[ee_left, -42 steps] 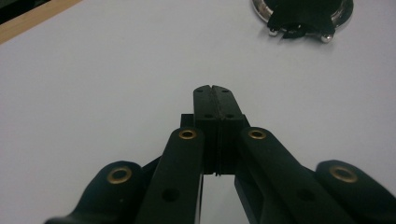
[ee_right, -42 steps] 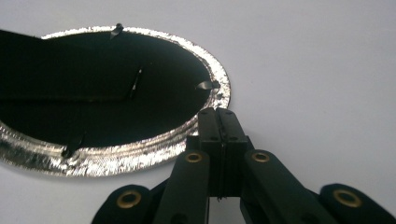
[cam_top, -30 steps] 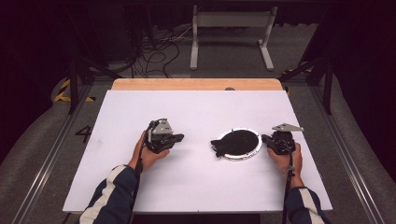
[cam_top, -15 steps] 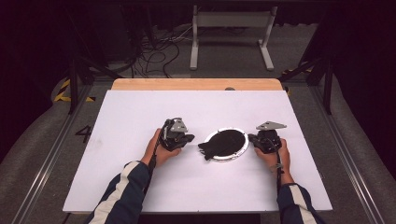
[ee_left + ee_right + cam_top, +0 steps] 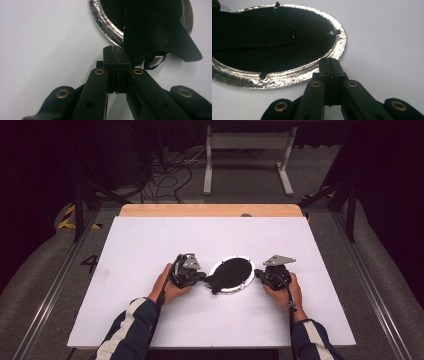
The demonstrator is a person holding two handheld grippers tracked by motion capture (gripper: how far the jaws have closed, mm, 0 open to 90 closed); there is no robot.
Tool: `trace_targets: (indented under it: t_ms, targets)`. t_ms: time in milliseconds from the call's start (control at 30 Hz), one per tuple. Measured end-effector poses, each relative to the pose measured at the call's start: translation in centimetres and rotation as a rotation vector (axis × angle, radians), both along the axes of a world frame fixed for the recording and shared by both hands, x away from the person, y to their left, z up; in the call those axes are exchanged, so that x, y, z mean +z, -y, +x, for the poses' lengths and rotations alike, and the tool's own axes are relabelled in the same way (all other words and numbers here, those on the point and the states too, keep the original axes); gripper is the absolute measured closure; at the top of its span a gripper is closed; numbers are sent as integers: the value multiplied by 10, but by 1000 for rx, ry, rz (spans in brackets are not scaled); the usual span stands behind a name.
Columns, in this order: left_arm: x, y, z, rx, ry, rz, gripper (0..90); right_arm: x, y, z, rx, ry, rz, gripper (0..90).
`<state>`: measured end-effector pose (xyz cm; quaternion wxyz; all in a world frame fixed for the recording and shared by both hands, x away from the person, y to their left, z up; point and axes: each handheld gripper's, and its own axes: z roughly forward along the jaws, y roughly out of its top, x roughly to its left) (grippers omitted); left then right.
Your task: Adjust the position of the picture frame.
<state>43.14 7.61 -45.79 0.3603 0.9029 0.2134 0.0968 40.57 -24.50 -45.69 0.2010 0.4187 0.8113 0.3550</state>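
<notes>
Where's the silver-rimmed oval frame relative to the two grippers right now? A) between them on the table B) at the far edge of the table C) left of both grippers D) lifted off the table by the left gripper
A: in the high view the oval frame lies flat on the white table, with the left gripper at one end and the right gripper at the other.

Both forearms enter from six o'clock in striped dark sleeves and angle up toward the middle. The left hand (image 5: 172,287) wraps the left gripper (image 5: 200,277) from behind, its nose aimed toward three o'clock. In the left gripper view its jaws stand pressed flat together with no gap. The right hand (image 5: 285,290) holds the right gripper (image 5: 257,273) with its nose pointing toward nine o'clock, a grey plate on top and a cable trailing back along the wrist. In the right gripper view its jaws meet face to face.
</notes>
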Motion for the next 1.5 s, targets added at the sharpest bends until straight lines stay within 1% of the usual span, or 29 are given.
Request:
trace_targets:
  t_ms: [67, 100, 233, 267, 300, 333, 400, 467, 500, 533, 600, 667, 700, 767, 867, 933, 967, 1000, 1033, 1067, 1167, 1233, 1300, 1333, 1367, 1400, 1500]
  targets:
    - [0, 0, -1, -1, 5, 2, 891, 0, -1, -1, 0, 3, 2, 900]
    - [0, -1, -1, 6, -5, -5, 891, 0, -2, -1, 3, 5, -1, 900]
    - [-1, -2, -4, 2, -13, -13, 896, -1, -5, -2, -1, -11, 31, 900]
    - [-1, -3, -4, -4, -10, -8, 896, -1, -7, -3, 5, -14, 25, 900]
    - [-1, -3, -6, -12, -11, -12, 897, 0, -8, -3, 14, -15, 23, 900]
    - [-1, -4, -8, -14, -16, -17, 897, 0, -9, -3, 22, -15, 22, 900]
    - [-1, -6, -13, -32, -10, -9, 897, -1, -13, -4, 36, -15, 29, 900]
    - [-1, -7, -18, -38, -9, -5, 897, -2, -17, -5, 39, -3, 20, 900]
    - [-1, -8, -20, -47, -5, -2, 897, -2, -20, -6, 49, 8, 9, 900]
    - [0, -8, -22, -49, -11, 1, 897, -2, -23, -7, 59, 12, 5, 900]
    - [0, -9, -27, -57, -12, 3, 897, -2, -28, -8, 70, 9, 6, 900]
    - [0, -10, -31, -66, -7, 15, 897, -2, -31, -9, 82, 7, 9, 900]
    - [1, -11, -33, -75, -11, 17, 897, -3, -34, -10, 90, 8, 10, 900]
    - [1, -11, -36, -73, -17, 18, 898, -3, -36, -11, 96, 9, 10, 900]
    - [1, -13, -41, -84, -18, 19, 898, -4, -41, -15, 119, 1, 26, 900]
    - [1, -16, -43, -77, -32, 8, 898, -3, -45, -18, 131, -3, 20, 900]
    - [0, -16, -44, -79, -29, 2, 898, -3, -46, -20, 132, -1, 14, 900]
    - [0, -16, -45, -77, -25, 6, 898, -3, -48, -21, 133, 1, 9, 900]
    - [0, -16, -46, -70, -33, -1, 898, -3, -49, -22, 137, 2, 6, 900]
    - [0, -16, -47, -74, -25, 5, 898, -3, -50, -23, 141, 3, 5, 900]
    - [0, -17, -50, -76, -32, 6, 898, -2, -53, -25, 159, -1, -3, 900]
    - [1, -16, -52, -72, -31, 13, 898, -2, -54, -25, 170, -2, -7, 900]
    - [0, -16, -52, -81, -26, 9, 898, -2, -55, -26, 172, -1, -8, 900]
    - [-1, -16, -54, -73, -41, -11, 898, -2, -55, -27, 176, 0, -8, 900]
    - [-1, -15, -54, -68, -46, -17, 898, -2, -55, -28, 181, -2, -8, 900]
    - [-1, -15, -55, -73, -42, -11, 898, -2, -55, -28, 186, -4, -8, 900]
    - [-1, -13, -57, -73, -37, -11, 898, -1, -55, -31, 191, -4, -16, 900]
